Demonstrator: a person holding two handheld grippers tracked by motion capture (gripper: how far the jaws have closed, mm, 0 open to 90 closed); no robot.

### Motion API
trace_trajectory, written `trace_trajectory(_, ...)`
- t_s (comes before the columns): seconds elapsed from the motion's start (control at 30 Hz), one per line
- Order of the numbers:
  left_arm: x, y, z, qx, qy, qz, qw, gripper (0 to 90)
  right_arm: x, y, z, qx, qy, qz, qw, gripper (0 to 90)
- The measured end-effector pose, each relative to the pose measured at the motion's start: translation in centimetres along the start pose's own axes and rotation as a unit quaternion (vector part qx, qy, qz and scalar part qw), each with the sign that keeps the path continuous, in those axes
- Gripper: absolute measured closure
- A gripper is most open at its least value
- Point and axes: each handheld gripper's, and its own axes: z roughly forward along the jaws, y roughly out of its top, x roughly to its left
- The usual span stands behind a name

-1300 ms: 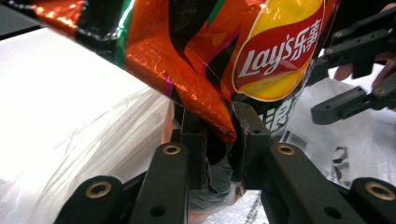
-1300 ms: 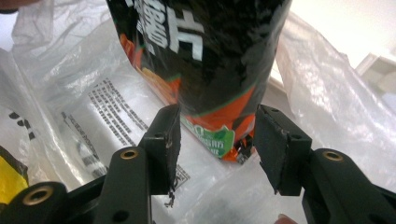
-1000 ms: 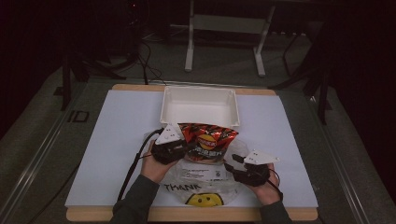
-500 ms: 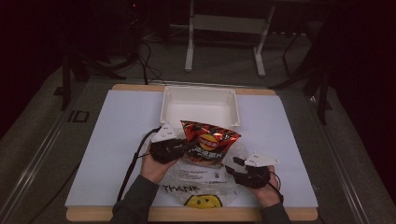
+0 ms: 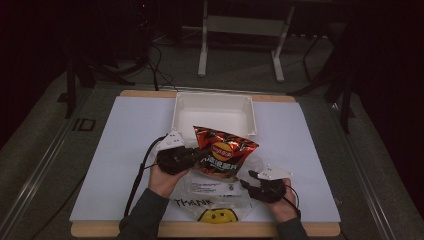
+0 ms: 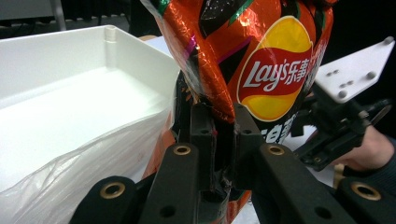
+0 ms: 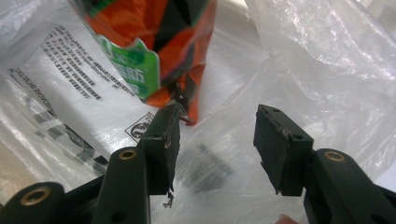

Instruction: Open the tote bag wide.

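Chip bag is lifting clear of the plastic bag, higher than a second ago

The left gripper (image 6: 218,135), its jaws just closing, is clamping one Lay's chip bag (image 5: 223,152), held just short of one white tray (image 5: 214,100); the right gripper (image 7: 217,135) is standing apart over one plastic bag (image 5: 215,202) on the desk (image 5: 125,130).

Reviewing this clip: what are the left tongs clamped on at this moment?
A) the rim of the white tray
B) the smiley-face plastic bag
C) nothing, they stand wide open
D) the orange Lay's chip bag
D: in the left gripper view the left tongs pinch the chip bag, beside the white tray.
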Motion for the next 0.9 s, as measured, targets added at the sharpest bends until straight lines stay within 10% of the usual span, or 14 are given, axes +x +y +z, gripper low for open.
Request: trace_trajectory(0.9,-1.3,1.6,-0.6,-0.033,-0.031,-0.011,0.9989,85.4,-0.9,-0.4,-1.4,-0.02,-0.007,0.021,0.9996,48.6)
